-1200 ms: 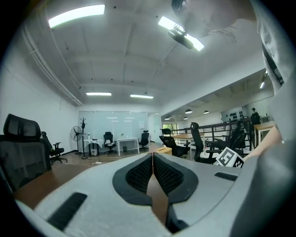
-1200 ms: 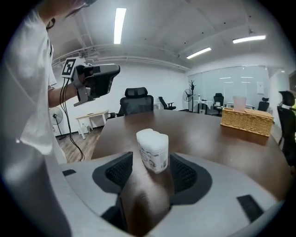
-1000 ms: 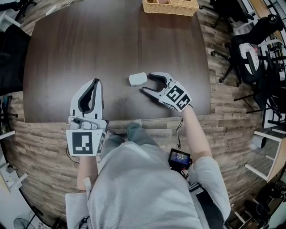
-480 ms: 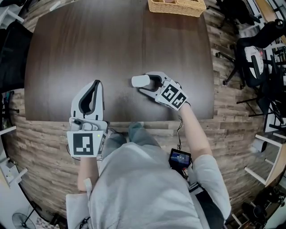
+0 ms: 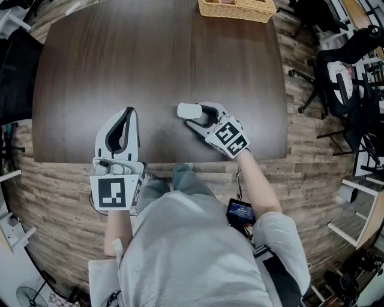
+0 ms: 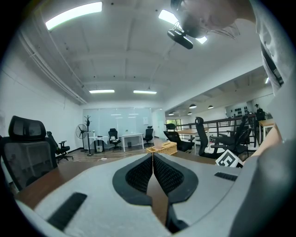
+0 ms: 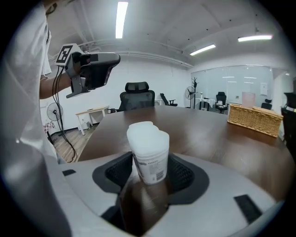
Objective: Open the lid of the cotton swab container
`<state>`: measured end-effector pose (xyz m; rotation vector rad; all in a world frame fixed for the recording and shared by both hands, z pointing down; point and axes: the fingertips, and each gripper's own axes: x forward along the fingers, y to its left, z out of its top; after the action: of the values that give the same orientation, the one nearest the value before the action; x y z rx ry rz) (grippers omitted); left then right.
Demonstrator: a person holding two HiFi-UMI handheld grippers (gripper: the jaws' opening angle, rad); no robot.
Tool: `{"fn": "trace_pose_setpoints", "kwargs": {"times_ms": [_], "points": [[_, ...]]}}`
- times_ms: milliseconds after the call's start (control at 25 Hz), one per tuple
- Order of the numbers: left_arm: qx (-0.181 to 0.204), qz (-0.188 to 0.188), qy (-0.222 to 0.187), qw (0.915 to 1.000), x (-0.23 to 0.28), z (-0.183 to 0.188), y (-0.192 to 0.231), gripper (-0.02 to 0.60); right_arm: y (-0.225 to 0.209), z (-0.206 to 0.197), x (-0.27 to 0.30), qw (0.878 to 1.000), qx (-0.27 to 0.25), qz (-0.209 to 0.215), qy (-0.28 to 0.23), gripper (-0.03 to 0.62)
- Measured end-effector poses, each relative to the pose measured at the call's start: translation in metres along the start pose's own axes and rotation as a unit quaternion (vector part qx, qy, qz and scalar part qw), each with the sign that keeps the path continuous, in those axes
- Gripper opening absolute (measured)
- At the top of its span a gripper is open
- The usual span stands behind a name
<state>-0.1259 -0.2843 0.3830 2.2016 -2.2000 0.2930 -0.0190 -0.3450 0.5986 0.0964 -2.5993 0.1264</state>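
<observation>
Near the middle of the tabletop (image 5: 120, 60), the cotton swab container (image 7: 148, 155) is standing with its white lid (image 7: 147, 133) on, leaning slightly. The right gripper (image 5: 195, 114) is now straddling it. A second ago its fingers were spread wide with the container lying just beyond their tips; now they are reaching past its sides and narrowing onto the lower body, and the ribbed pads (image 7: 181, 173) are looking to be pressing against it on both sides. That is giving the container a firm hold, which I judge to be the anchor needed before the lid can be worked. The left gripper (image 5: 128, 111) is hovering over the near edge of the tabletop, well apart from the container, its fingers pressed together with nothing between them. It is staying where it was, so the lid is going untouched, and the far basket (image 5: 237, 8) is playing no part
</observation>
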Motion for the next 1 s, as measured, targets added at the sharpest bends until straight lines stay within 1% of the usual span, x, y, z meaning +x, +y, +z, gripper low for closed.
{"fn": "trace_pose_setpoints", "kwargs": {"times_ms": [120, 200, 320, 440, 520, 680, 760, 840, 920, 1000], "points": [[-0.001, 0.002, 0.000, 1.0000, -0.003, 0.000, 0.002, 0.012, 0.002, 0.000, -0.001, 0.999, 0.017, -0.038, -0.009, 0.232], [0.000, 0.002, 0.000, 1.0000, -0.004, 0.000, 0.003, 0.012, 0.006, 0.000, -0.001, 0.999, 0.013, -0.042, -0.020, 0.232], [0.002, 0.001, -0.001, 1.0000, -0.005, 0.001, 0.003, 0.012, 0.013, -0.003, -0.002, 1.000, 0.004, -0.012, -0.020, 0.232], [0.000, 0.003, 0.000, 1.0000, -0.006, 0.001, 0.003, 0.012, 0.014, -0.004, -0.001, 1.000, -0.020, 0.018, -0.004, 0.232], [0.001, 0.003, 0.002, 1.0000, -0.006, -0.001, 0.002, 0.012, 0.011, -0.006, 0.001, 0.999, -0.040, 0.034, 0.010, 0.233], [0.002, 0.005, 0.004, 1.0000, -0.007, -0.002, 0.003, 0.012, 0.009, -0.001, 0.006, 0.996, -0.063, 0.057, 0.016, 0.232], [0.002, 0.007, 0.004, 1.0000, -0.007, -0.002, 0.004, 0.012, 0.012, -0.001, 0.010, 0.995, -0.072, 0.062, 0.020, 0.232], [0.003, 0.009, 0.003, 1.0000, -0.007, -0.001, 0.004, 0.012, 0.013, 0.000, 0.011, 0.995, -0.075, 0.057, 0.018, 0.217], [0.004, 0.010, 0.004, 0.9999, -0.007, -0.001, 0.004, 0.012, 0.012, 0.001, 0.010, 0.997, -0.065, 0.048, 0.011, 0.213], [0.006, 0.011, 0.006, 0.9999, -0.007, -0.002, 0.003, 0.012, 0.013, 0.003, 0.009, 0.998, -0.044, 0.040, 0.002, 0.210]]}}
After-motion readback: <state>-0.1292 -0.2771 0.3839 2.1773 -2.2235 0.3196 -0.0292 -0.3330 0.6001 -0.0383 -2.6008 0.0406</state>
